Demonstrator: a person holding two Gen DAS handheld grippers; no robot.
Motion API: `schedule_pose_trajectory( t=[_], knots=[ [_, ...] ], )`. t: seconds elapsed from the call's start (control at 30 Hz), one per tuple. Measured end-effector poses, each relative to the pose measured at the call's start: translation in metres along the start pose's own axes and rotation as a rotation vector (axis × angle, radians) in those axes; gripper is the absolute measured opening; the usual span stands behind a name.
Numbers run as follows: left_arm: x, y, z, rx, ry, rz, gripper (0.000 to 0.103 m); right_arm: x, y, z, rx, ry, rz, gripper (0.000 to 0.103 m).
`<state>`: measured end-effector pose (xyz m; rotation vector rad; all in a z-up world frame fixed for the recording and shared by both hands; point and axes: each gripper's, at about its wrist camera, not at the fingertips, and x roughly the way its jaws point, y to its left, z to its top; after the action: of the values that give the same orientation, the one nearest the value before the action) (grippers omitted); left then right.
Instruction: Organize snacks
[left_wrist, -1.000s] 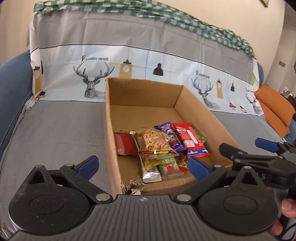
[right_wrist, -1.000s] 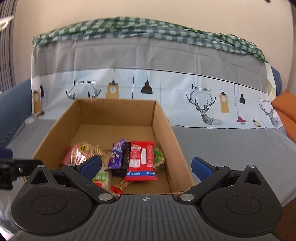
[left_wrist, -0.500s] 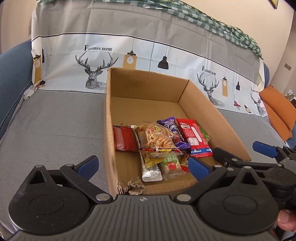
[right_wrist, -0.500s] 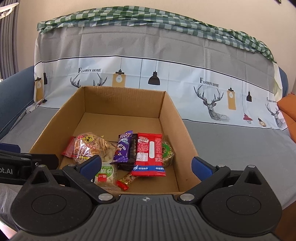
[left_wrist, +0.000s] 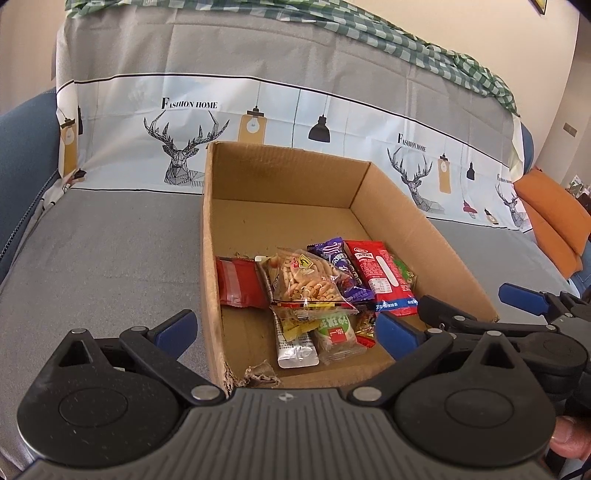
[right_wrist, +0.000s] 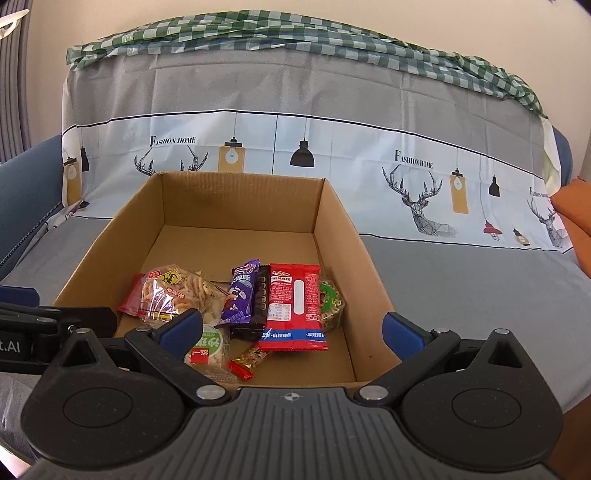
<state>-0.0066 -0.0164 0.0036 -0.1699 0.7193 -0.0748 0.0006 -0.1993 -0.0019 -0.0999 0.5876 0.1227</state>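
Your left gripper (left_wrist: 284, 330) has its blue-tipped fingers (left_wrist: 175, 326) spread wide with nothing between them, straddling the near left corner of the cardboard box (left_wrist: 436, 236): one fingertip sits outside the left wall over the grey cover, the other hangs over the box's near end. Your right gripper (right_wrist: 291, 328) is likewise spread apart and empty, one of its fingers (right_wrist: 181, 325) over the snacks at the near left of the box and the other outside the right wall. In the left wrist view the right gripper shows at the lower right, just beside the box's near right corner, with your thumb (left_wrist: 569, 441) at the frame edge. All the snacks lie in the near half of the box. A clear bag of twisted crackers (left_wrist: 306, 282) rests on top of a red packet (left_wrist: 240, 282) at its left and a silver sachet (left_wrist: 295, 347) nearer you. Beside it lie a purple bar (left_wrist: 341, 271), then a red spicy-strip pack (left_wrist: 380, 277), with a green-labelled packet (left_wrist: 404, 271) against the right wall. A round green-and-white rice cake pack (right_wrist: 207, 349) and a small red-ended candy bar (right_wrist: 247, 362) lie nearest you. The box's near left corner is torn. The box stands on a sofa draped with a grey deer-print cover (right_wrist: 424, 258); an orange cushion (left_wrist: 554, 221) lies well off to the right.
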Motion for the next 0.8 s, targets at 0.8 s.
schedule_pose_trajectory(
  t=[0.8],
  knots=[
    [-0.0004,-0.0036,0.0011,0.021,-0.018,-0.010,0.102,0.0016,-0.0031,0.0001,0.021,-0.001,0.005,0.102]
  ],
)
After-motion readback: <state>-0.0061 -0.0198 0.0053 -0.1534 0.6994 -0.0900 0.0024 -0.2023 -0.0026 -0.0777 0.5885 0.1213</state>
